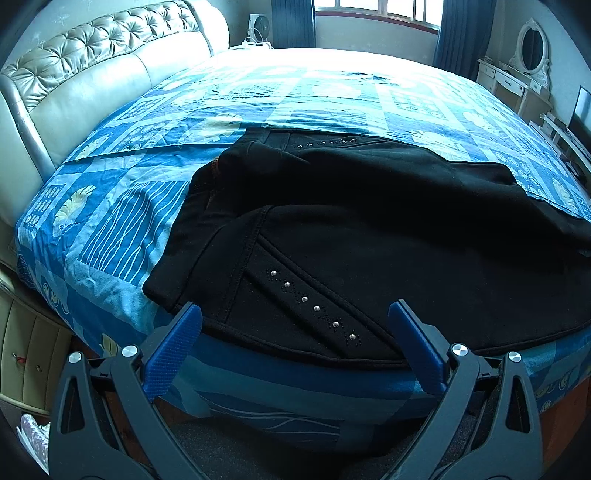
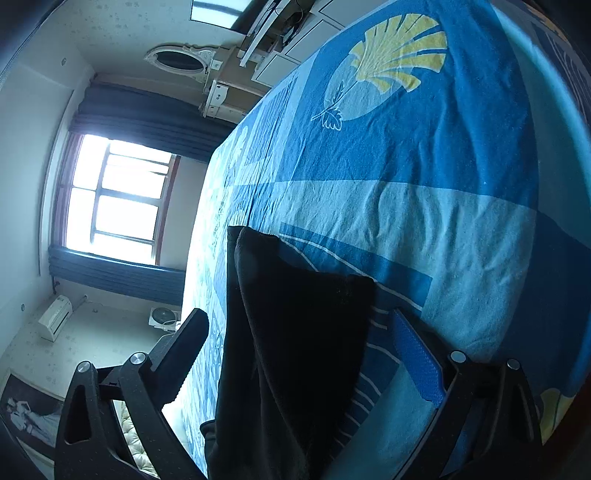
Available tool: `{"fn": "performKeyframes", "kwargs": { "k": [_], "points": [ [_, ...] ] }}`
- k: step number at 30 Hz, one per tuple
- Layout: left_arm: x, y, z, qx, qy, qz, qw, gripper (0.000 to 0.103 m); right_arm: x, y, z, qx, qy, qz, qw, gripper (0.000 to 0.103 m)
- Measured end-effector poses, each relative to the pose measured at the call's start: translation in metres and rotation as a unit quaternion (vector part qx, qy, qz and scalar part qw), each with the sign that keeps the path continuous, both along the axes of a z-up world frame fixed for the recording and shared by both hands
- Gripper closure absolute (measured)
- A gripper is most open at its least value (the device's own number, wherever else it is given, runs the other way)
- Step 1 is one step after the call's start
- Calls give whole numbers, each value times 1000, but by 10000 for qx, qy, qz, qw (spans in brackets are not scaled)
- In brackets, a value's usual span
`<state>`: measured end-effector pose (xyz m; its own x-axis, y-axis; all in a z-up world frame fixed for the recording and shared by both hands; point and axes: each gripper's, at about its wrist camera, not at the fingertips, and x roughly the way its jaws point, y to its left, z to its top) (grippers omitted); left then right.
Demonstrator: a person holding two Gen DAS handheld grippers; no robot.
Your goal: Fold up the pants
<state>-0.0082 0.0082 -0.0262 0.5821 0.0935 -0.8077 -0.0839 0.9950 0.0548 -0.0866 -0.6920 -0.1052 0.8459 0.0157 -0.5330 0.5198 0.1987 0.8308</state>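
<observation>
Black pants (image 1: pixel 369 229) lie partly folded on the blue patterned bedspread (image 1: pixel 122 229), the waist end near the bed's front edge. A line of silver studs (image 1: pixel 314 306) runs along a pocket. My left gripper (image 1: pixel 295 315) is open just above that near edge, its blue fingers (image 1: pixel 184 332) either side of the studded pocket and pressing on nothing. The right wrist view is rolled on its side. There a black pant leg end (image 2: pixel 295 332) lies on the bedspread (image 2: pixel 424 229) between the wide-spread fingers of my right gripper (image 2: pixel 298 317), which is open and not pressing on the cloth.
A padded beige headboard (image 1: pixel 96 74) runs along the left of the bed. A window (image 1: pixel 384 11) with blue curtains and a small fan (image 1: pixel 258 26) stand at the back. A white dressing table with an oval mirror (image 1: pixel 532 48) is at the right. Bedside drawers (image 1: pixel 26 350) stand at lower left.
</observation>
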Motion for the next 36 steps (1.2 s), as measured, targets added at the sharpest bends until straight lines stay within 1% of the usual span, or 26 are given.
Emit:
{"fn": "performKeyframes", "kwargs": {
  "k": [1,2,3,4,5,6,7,8,11,13,16,19,21,22,23,25,27,29,31,33,36],
  "points": [
    [0,0,0,0,0,20,10000,2,1,-3,-1,-8,69,21,10000,36],
    [0,1,0,-6,1,36,10000,2,4,-7,-5,40,171,63,9998,51],
    [1,1,0,-12,6,50,10000,2,4,-10,-11,119,271,57,9995,61],
    [2,0,0,-17,13,58,10000,2,4,-13,-15,156,304,55,9994,68],
    [2,0,0,-10,19,58,10000,2,1,-14,-17,156,339,64,9993,72],
    [2,-2,0,1,27,57,10000,2,-1,-15,-17,159,360,80,9992,80],
    [3,-2,0,6,30,50,10000,2,-2,-18,-16,135,380,94,9991,90],
    [3,-3,0,15,26,42,10000,2,-3,-20,-13,70,409,91,9991,93],
    [2,-4,2,41,-33,26,10000,2,-21,-24,-2,-342,603,-67,9976,94],
    [3,-3,3,18,-79,26,10000,2,-31,-25,-4,-463,766,-116,9959,95],
    [4,-1,3,18,-97,12,10000,2,-43,-24,-17,-354,646,-158,9972,95],
    [6,2,2,52,-100,-33,9999,2,-47,-26,-19,-185,410,-273,9986,94],
    [9,7,2,42,-81,-85,9999,2,-53,-28,-15,-249,434,-389,9980,90],
    [10,11,2,0,-49,-116,9999,2,-57,-28,-10,-341,508,-496,9969,86],
    [12,16,1,-54,-3,-144,9999,2,-64,-29,-4,-476,616,-600,9952,84],
    [16,27,1,-148,80,-189,9997,2,-65,-26,13,-858,820,-640,9909,74],
    [23,39,1,-196,144,-212,9995,2,-54,-16,35,-1362,917,-349,9858,70],
    [32,53,3,-275,206,-285,9990,2,-30,4,58,-1830,900,150,9789,62],
    [43,67,8,-458,192,-379,9980,2,0,28,79,-2171,709,781,9704,47],
    [59,84,14,-712,144,-513,9960,2,36,61,96,-2406,494,1522,9574,44],
    [91,108,20,-1143,226,-723,9905,2,91,117,108,-2600,216,2624,9290,41]
  ]
}}
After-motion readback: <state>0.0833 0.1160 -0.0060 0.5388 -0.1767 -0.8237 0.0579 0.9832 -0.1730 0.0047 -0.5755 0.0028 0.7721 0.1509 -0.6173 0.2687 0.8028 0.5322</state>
